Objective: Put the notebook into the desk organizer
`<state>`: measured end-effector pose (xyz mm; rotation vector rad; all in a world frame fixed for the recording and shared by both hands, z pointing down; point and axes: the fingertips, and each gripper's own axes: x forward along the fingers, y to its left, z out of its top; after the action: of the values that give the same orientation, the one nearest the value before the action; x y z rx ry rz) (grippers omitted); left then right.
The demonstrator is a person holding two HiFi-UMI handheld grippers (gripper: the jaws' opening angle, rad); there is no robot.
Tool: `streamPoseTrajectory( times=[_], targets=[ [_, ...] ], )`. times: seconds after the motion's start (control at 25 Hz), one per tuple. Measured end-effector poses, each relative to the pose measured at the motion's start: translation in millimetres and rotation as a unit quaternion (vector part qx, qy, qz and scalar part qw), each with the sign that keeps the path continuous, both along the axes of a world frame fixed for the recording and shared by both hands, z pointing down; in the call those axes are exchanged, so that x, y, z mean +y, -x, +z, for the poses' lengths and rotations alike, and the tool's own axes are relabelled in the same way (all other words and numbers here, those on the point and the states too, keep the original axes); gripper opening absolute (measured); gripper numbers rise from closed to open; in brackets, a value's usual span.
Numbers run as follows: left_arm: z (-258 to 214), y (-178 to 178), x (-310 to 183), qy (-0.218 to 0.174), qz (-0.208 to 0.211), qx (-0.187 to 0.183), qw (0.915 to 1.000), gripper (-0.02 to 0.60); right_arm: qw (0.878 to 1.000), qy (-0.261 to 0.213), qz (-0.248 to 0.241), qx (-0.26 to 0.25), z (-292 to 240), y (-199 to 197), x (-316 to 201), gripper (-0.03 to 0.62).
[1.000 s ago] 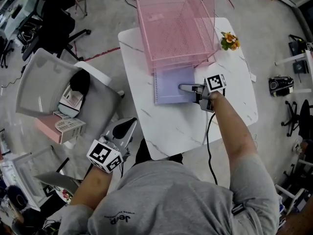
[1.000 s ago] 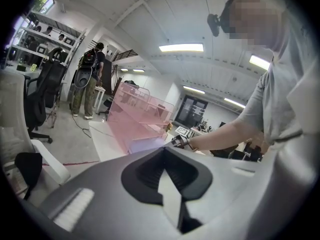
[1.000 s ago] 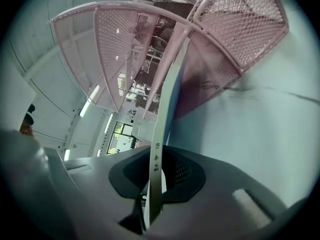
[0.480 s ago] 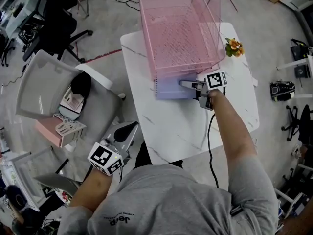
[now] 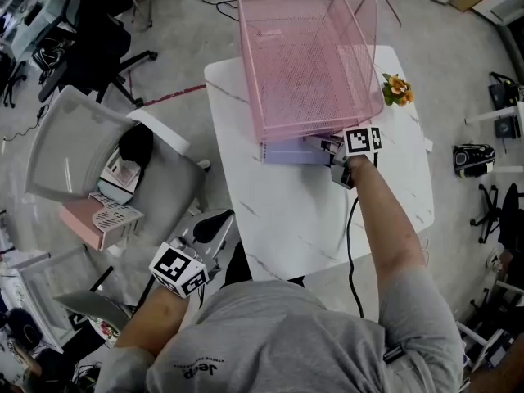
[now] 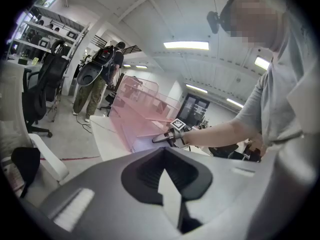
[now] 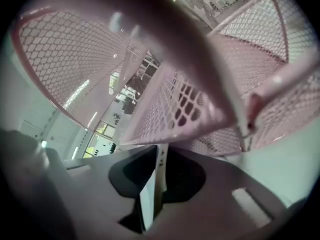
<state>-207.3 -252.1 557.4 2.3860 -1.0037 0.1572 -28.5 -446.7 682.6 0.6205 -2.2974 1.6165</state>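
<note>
A pink wire-mesh desk organizer (image 5: 303, 56) stands at the far side of the white marble table (image 5: 286, 211). The lilac spiral notebook (image 5: 288, 151) lies flat in its bottom tier, with only a narrow strip showing at the front. My right gripper (image 5: 326, 145) is at the organizer's front right corner, shut on the notebook's near edge. In the right gripper view the thin notebook edge (image 7: 152, 184) sits between the jaws, with the organizer's mesh (image 7: 190, 104) just above. My left gripper (image 5: 211, 226) hangs off the table's near left, shut and empty.
A small flower ornament (image 5: 395, 88) stands on the table right of the organizer. A grey chair (image 5: 90, 154) with bags and a pink box (image 5: 98, 215) is on the left. A black cable (image 5: 350, 244) trails from the right gripper along my arm.
My right gripper has moved away from me, sliding the notebook deeper under the organizer until only a strip shows. The left gripper has stayed nearly in place.
</note>
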Motion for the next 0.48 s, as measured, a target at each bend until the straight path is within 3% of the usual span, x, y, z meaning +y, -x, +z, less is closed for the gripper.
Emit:
streamPoseTrajectory(
  times=[0.24,0.48],
  targets=[
    [5,-7,0,0.007,0.005,0.003,1.0,0.055,0.994,-0.067,0.011,0.081,6,-4,-5,0.045],
    [8,-9,4,0.012,0.008,0.007,0.9999,0.055,0.972,-0.15,0.046,0.174,2,-7,-12,0.068]
  ],
)
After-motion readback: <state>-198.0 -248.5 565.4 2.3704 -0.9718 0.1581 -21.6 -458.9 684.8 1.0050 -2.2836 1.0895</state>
